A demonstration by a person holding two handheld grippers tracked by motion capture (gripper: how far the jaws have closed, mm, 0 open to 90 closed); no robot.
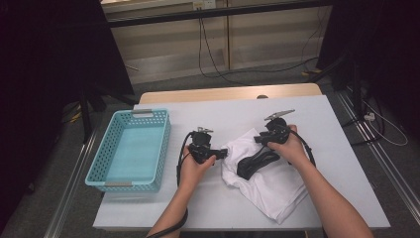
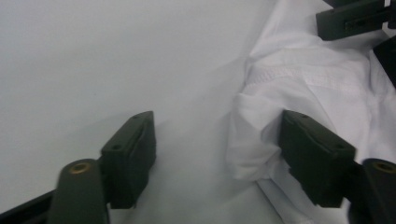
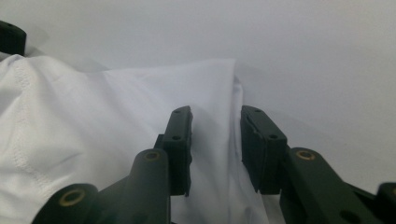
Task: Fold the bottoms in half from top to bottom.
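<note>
While both jaw pairs stand parted, left hand-held gripper (image 2: pixel 217 154) straddles the white cloth's (image 1: pixel 267 181) edge; right hand-held gripper (image 3: pixel 215 147) straddles its fold, neither pair pinching.

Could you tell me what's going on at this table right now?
A person is working a crumpled white garment on a white table with a handheld gripper in each hand. The left gripper has its jaws apart at the garment's bunched edge, one jaw on bare table and the other against the cloth. The right gripper stands over a raised fold near the cloth's far edge, its jaws narrowly apart and not yet pinching it. A turquoise basket sits empty to the left.
</note>
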